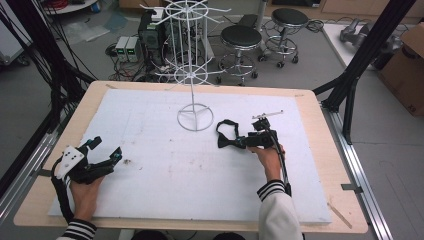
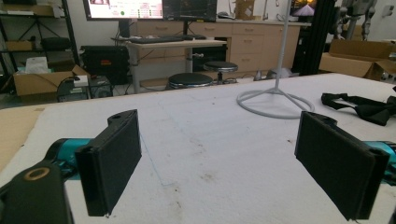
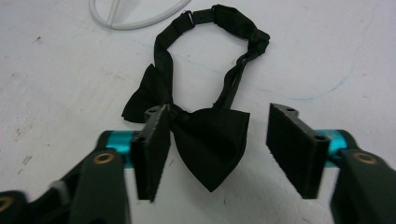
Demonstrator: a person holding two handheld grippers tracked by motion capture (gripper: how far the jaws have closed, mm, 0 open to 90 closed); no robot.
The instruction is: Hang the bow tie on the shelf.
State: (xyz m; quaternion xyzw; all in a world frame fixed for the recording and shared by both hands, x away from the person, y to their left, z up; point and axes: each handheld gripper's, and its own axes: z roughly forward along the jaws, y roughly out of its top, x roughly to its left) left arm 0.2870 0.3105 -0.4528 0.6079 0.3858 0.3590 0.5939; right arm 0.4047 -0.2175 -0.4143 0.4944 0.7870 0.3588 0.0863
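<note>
A black bow tie [image 3: 210,140] with its neck strap looped lies flat on the white sheet [image 1: 165,170]. My right gripper [image 3: 218,111] stands open over it. One wing of the tie lies between the jaws, the left pad sits at the knot, and the right pad is apart from the cloth. From above, the right gripper [image 1: 245,141] points left at the bow tie [image 1: 227,137], right of centre. My left gripper [image 1: 107,146] rests open near the sheet's left edge, with nothing between its pads [image 2: 116,158]. Far off to its right lies the bow tie [image 2: 369,109].
A white wire display stand [image 1: 194,75] rises from a ring base [image 1: 195,117] just behind and left of the tie. The sheet covers a wooden table [image 1: 320,150]. Two stools [image 1: 241,37], black frame posts and boxes stand beyond the table.
</note>
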